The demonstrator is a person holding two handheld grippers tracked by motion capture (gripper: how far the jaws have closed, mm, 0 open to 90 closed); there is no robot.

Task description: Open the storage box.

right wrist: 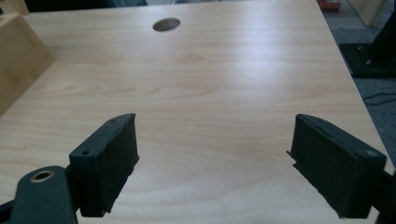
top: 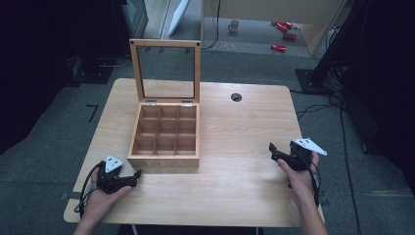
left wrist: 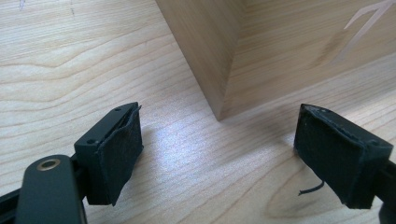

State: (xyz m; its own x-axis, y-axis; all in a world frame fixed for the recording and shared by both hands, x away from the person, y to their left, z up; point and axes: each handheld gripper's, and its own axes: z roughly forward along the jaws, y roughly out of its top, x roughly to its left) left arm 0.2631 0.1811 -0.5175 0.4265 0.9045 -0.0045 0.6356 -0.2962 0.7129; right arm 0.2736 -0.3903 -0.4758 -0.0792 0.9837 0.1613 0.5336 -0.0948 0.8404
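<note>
I see a round cable hole (top: 236, 97) in the table (top: 235, 196) at upper centre, nothing blocking either tool. Centre-left, the wooden tea box (top: 164, 161) stands lid (top: 165, 45) upright, its nine compartments empty. My left gripper (top: 137, 173), at lower left, gapes released just beside the box's front corner; my right gripper (top: 272, 150), at right, also gapes, holding nothing.

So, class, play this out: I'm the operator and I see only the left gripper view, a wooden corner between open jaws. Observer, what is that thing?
Observer: A wooden tea box with nine compartments, all empty.
Operator: Is its lid shut?
Observer: No, the glass-paned lid stands upright on its hinges.
Operator: Where is the right gripper?
Observer: The right gripper is near the table's right edge, jaws open, holding nothing.
</note>
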